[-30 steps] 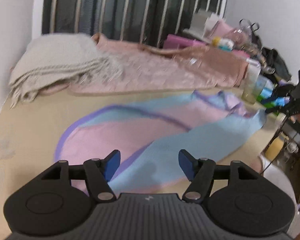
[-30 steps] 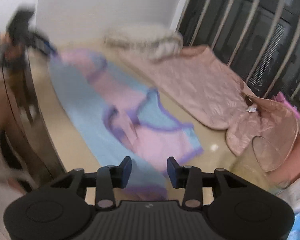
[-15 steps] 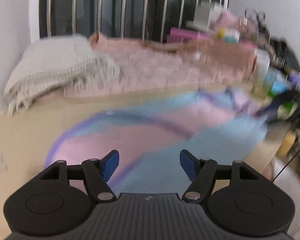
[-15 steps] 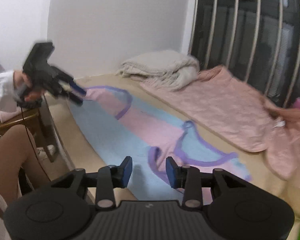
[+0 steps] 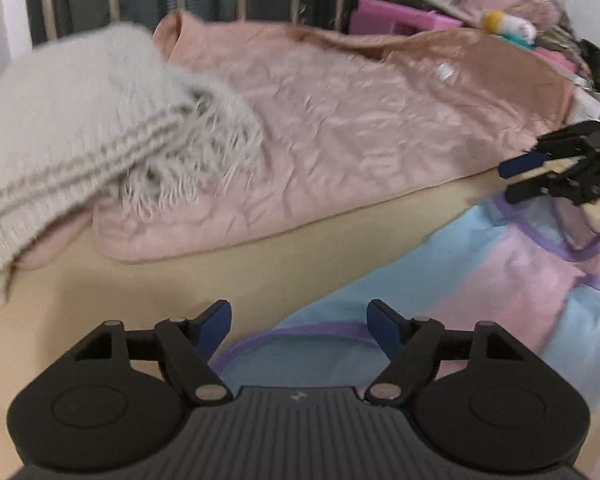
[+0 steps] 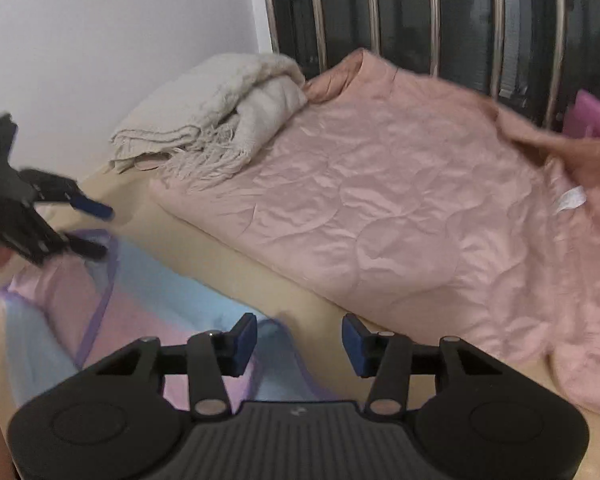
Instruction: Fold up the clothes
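Note:
A light blue and pink garment with purple trim (image 5: 480, 276) lies spread on the beige surface; it also shows in the right wrist view (image 6: 148, 308). My left gripper (image 5: 299, 330) is open and empty, low over the garment's purple-edged end. My right gripper (image 6: 299, 346) is open and empty over the garment's other end. Each gripper appears in the other's view, the right gripper at the far right (image 5: 556, 176) and the left gripper at the left (image 6: 40, 220).
A pink quilted blanket (image 5: 340, 140) lies along the back, also in the right wrist view (image 6: 400, 208). A folded grey fringed throw (image 5: 80, 132) sits at its left end. Metal bars (image 6: 440, 20) stand behind. Pink boxes and clutter (image 5: 400, 20) fill the back right.
Both grippers have dropped lower and moved toward the far edge of the garment, each at its own end. The right gripper's jaws have opened wider. The garment lies as before.

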`<move>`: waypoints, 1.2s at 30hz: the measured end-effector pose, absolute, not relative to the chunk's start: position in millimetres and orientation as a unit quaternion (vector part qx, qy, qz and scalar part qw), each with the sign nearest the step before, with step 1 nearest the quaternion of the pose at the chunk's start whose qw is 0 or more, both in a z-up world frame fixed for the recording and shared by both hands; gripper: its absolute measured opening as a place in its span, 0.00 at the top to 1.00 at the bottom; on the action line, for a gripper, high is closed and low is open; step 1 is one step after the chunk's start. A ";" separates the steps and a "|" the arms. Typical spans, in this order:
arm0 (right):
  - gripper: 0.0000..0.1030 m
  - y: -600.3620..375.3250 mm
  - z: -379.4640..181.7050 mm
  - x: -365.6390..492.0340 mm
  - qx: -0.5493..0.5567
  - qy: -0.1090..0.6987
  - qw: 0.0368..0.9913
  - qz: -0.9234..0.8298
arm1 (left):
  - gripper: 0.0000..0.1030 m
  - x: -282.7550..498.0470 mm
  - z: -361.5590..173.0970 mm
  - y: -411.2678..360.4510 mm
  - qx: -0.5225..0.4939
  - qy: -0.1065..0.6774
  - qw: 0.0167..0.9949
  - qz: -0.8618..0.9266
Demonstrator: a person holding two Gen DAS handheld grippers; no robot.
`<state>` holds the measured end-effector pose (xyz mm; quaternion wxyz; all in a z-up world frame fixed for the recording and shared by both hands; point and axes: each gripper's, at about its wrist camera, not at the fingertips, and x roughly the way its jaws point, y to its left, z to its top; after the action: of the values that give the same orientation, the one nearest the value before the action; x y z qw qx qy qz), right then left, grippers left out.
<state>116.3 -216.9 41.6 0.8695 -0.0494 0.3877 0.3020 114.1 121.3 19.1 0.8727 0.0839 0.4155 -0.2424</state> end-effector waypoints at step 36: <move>0.98 -217.8 69.8 15.2 -0.105 0.282 0.873 0.384 | 0.98 68.7 24.3 131.8 0.119 0.337 0.897 -0.262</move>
<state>15.2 -217.8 69.8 0.8732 -0.1048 0.2816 0.3838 68.7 131.8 24.3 0.8966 0.1186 0.3365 -0.2623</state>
